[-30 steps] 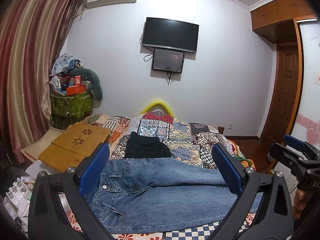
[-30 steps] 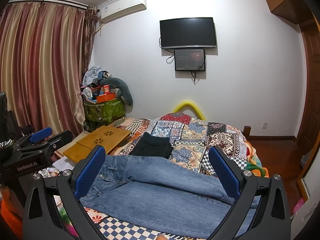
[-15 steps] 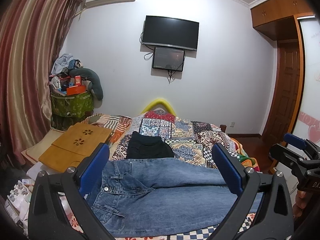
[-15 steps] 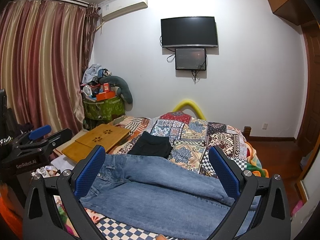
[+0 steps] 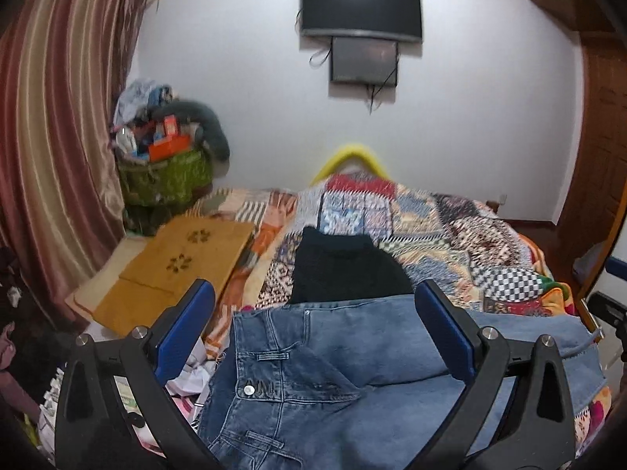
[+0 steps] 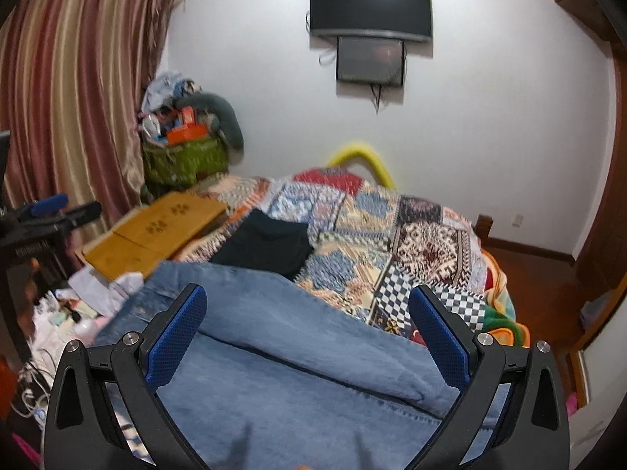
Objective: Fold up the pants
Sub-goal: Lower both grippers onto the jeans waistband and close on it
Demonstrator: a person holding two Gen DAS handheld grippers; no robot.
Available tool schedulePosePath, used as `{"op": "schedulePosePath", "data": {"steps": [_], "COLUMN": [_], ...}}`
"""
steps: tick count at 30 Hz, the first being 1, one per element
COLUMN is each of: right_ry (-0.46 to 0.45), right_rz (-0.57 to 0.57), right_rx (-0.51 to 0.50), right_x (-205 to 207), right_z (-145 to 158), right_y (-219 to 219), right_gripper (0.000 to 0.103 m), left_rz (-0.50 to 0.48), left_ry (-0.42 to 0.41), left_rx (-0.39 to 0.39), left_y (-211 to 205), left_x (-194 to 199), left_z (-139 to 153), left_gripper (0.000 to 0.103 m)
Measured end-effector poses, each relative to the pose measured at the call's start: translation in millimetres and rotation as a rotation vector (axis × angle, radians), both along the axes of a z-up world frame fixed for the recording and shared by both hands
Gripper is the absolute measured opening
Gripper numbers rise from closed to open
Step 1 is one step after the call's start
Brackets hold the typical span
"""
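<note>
Your left gripper (image 5: 313, 333) is spread wide, blue pads far apart with nothing between them, hanging above the waist end of the jeans (image 5: 352, 372). Your right gripper (image 6: 307, 331) is just as wide, empty too, poised over the leg end of the jeans (image 6: 294, 352). The jeans lie flat across the near edge of the bed, waistband with its metal button (image 5: 247, 390) at 7 o'clock in the left view, legs running off toward 3 o'clock, one leg lapped over the other. Whether either gripper touches the denim, I can't tell from here. In the right view the left gripper (image 6: 58, 211) pokes in at 9 o'clock, blurred. Just past the jeans, at 12 o'clock from your left pads, sits a folded black garment (image 5: 345, 270), its near edge meeting the waistband. Both rest on a patchwork quilt (image 5: 450, 235) covering the bed. Out at 10 o'clock, a wooden lap desk (image 5: 176, 266) lies beside the quilt, and beyond it a green basket (image 5: 164, 176) piled with clutter stands against the striped curtain (image 5: 51, 137). At 12 o'clock, a yellow curved piece (image 5: 352, 152) peeks over the far end of the bed. High on the white wall hangs a dark television (image 5: 360, 8) with a smaller screen (image 5: 364, 60) right beneath it. At 3 o'clock, a brown wooden door (image 5: 599, 156).
</note>
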State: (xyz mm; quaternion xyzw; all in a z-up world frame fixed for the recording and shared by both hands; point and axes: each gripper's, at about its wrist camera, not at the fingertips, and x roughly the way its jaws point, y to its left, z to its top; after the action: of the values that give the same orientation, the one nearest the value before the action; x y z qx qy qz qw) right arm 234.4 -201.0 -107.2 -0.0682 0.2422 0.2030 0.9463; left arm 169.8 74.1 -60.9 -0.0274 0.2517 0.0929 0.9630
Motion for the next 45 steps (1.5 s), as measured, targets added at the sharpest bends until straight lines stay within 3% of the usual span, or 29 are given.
{"op": "schedulePosePath", "data": {"steps": [9, 17, 21, 25, 27, 35, 37, 38, 39, 40, 43, 45], "right_ry": [0.14, 0.316, 0.404, 0.479, 0.509, 0.588, 0.583, 0.587, 0.588, 0.585, 0.558, 0.523], "right_rz": [0.039, 0.077, 0.086, 0.106, 0.124, 0.242, 0.271, 0.277, 0.279, 0.283, 0.26, 0.241], "right_rx": [-0.065, -0.072, -0.077, -0.08, -0.074, -0.092, -0.079, -0.072, -0.068, -0.065, -0.052, -0.065], "right_x": [73.7, 140.0, 162.3, 181.2, 187.5, 199.8, 200.3, 201.7, 202.3, 203.2, 198.5, 191.9], "right_z": [-40.9, -88.1, -110.8, -130.4, -136.6, -159.5, -160.8, -160.8, -160.5, -159.9, -159.3, -157.8], "right_y": [-1.8, -3.8, -7.9, -9.7, -8.2, 9.2, 14.6, 16.5, 18.0, 19.5, 23.5, 26.4], "right_gripper": [0.102, 0.101, 0.101, 0.1, 0.094, 0.067, 0.058, 0.052, 0.049, 0.042, 0.032, 0.022], "left_rz": [0.075, 0.081, 0.069, 0.056, 0.042, 0.038, 0.031, 0.032, 0.043, 0.07, 0.084, 0.092], "left_ry": [0.143, 0.381, 0.497, 0.587, 0.613, 0.602, 0.595, 0.59, 0.584, 0.573, 0.558, 0.555], "left_rx": [-0.027, -0.091, -0.115, -0.191, -0.224, -0.228, -0.214, -0.205, -0.18, -0.142, -0.21, -0.214], "left_y": [47.9, 93.9, 106.7, 117.8, 120.1, 118.9, 115.4, 114.5, 112.7, 113.4, 122.8, 122.0], "left_x": [81.9, 155.5, 177.8, 191.1, 195.7, 204.5, 204.5, 204.7, 204.6, 204.1, 203.0, 202.4], "left_z": [-47.8, -128.0, -168.3, -205.6, -217.8, -236.2, -233.9, -232.4, -230.7, -229.5, -230.6, -227.2], "left_gripper": [0.103, 0.103, 0.086, 0.071, 0.062, 0.061, 0.054, 0.044, 0.02, 0.018, 0.018, 0.013]}}
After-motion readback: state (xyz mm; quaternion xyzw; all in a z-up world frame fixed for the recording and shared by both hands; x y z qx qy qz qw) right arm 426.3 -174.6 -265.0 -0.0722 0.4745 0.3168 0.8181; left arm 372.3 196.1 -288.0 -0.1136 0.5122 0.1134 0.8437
